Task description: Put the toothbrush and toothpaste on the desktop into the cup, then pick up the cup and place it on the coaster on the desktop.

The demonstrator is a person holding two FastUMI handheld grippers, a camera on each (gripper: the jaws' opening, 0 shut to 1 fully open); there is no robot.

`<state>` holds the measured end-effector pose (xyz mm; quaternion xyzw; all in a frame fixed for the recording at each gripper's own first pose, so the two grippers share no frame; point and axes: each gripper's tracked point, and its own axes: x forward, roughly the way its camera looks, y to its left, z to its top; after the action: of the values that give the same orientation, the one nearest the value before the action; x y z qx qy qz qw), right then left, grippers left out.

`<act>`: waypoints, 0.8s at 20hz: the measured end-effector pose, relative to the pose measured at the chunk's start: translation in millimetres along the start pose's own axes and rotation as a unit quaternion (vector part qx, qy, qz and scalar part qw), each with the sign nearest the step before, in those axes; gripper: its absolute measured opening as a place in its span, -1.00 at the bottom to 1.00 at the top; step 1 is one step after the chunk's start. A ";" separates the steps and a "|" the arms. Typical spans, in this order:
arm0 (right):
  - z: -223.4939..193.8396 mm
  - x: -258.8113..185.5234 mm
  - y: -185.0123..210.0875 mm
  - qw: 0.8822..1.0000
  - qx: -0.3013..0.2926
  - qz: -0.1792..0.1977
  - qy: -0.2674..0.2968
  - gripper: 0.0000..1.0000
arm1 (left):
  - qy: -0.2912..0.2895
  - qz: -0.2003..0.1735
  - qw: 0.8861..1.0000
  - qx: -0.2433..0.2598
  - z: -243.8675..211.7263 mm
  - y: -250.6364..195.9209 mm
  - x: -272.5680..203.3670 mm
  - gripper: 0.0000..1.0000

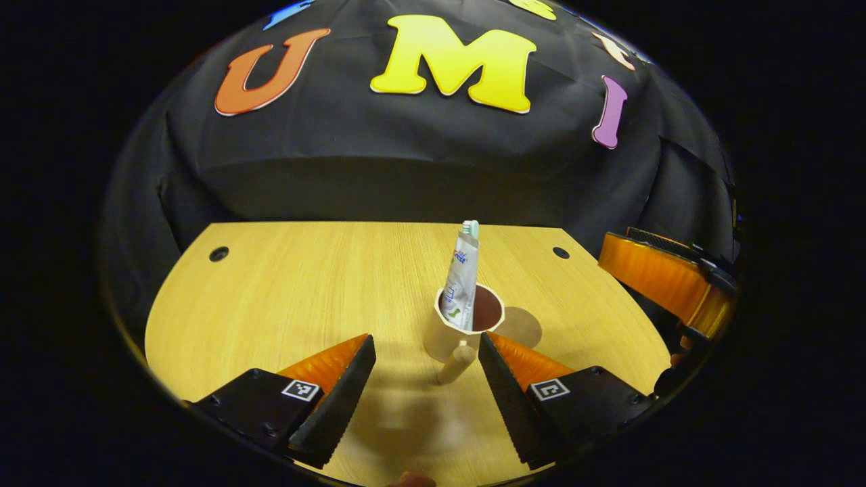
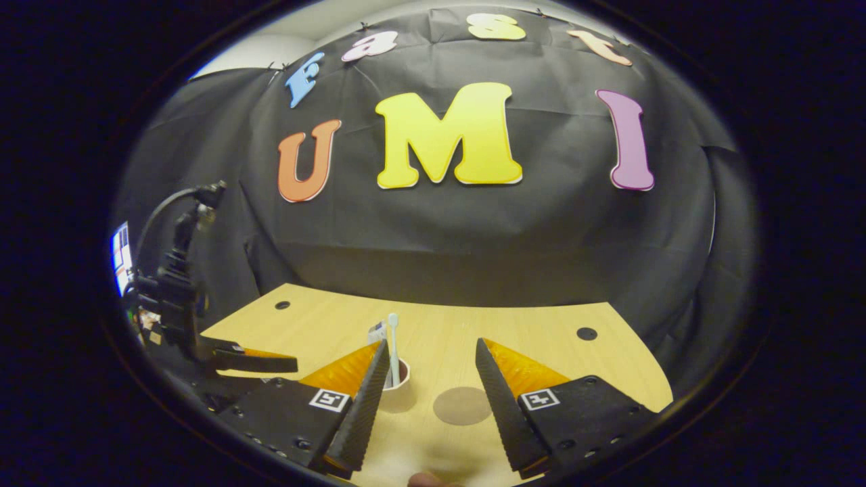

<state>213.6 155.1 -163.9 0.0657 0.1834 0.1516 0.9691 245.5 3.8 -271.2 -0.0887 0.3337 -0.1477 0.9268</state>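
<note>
A beige cup with a brown inside stands on the wooden desktop, its handle pointing toward me. A grey toothpaste tube and a toothbrush stand upright in it. My left gripper is open, and the cup sits just ahead of its fingertips, close to the right-hand finger. A round brown coaster lies just behind and right of the cup. In the right gripper view, my right gripper is open above the coaster; the cup with the toothbrush peeks out beside its left-hand finger.
The right gripper hangs at the right edge of the left gripper view. The left gripper reaches in from the left of the right gripper view, with a dark camera rig behind it. Small holes mark the desktop's far corners.
</note>
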 end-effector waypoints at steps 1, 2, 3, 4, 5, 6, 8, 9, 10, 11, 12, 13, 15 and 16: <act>3.3 -7.1 0.4 1.000 -0.003 0.002 -0.001 0.53 | 0.015 -0.005 1.000 -0.005 -2.6 -4.2 2.3 0.94; 5.9 -13.6 -1.3 1.000 -0.011 0.002 -0.002 0.51 | 0.033 -0.006 0.999 -0.006 -6.2 -6.4 4.0 0.94; 8.7 -19.6 -4.4 1.000 -0.019 0.000 -0.002 0.53 | 0.048 -0.006 0.999 -0.003 -6.8 -8.0 6.8 0.94; 12.8 -25.3 -6.0 1.000 -0.021 0.001 -0.004 0.53 | 0.063 -0.006 0.998 0.000 -8.8 -8.8 9.8 0.94; 15.4 -29.8 -7.6 1.000 -0.018 0.001 -0.004 0.53 | 0.078 -0.010 0.997 0.004 -11.5 -12.0 15.4 0.94; 18.3 -34.6 -7.4 1.000 -0.011 0.004 -0.004 0.53 | 0.098 -0.013 0.995 0.005 -15.7 -14.0 18.7 0.94; 20.0 -44.6 -11.1 1.000 -0.008 0.002 -0.003 0.51 | 0.128 -0.010 0.992 0.016 -22.1 -12.4 22.9 0.94; 20.0 -49.3 -14.2 1.000 -0.009 -0.001 -0.002 0.53 | 0.142 -0.006 0.990 0.026 -24.0 -12.0 26.9 0.94; 20.3 -54.0 -17.4 1.000 -0.007 -0.004 0.000 0.53 | 0.150 -0.002 0.988 0.036 -24.1 -10.6 30.7 0.95; 21.0 -58.1 -19.6 1.000 -0.003 -0.004 0.001 0.53 | 0.161 0.003 0.986 0.044 -23.9 -8.6 34.7 1.00; 21.8 -61.4 -22.8 1.000 0.001 -0.006 0.002 0.51 | 0.169 0.004 0.984 0.049 -22.9 -7.9 38.6 0.94; 21.2 -65.3 -27.1 1.000 0.004 -0.008 0.003 0.53 | 0.179 0.006 0.982 0.053 -22.3 -7.6 42.5 0.94; 19.9 -69.2 -34.9 1.000 0.010 -0.014 0.008 0.53 | 0.201 0.004 0.978 0.059 -23.4 -9.9 50.2 0.92; 18.8 -72.0 -39.3 1.000 0.013 -0.017 0.011 0.53 | 0.212 0.004 0.975 0.063 -24.1 -11.3 52.4 0.89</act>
<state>167.4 93.8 -129.6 0.0732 0.1972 0.1333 0.9685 265.9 -25.9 -317.6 0.0041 0.5130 -0.1800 0.8393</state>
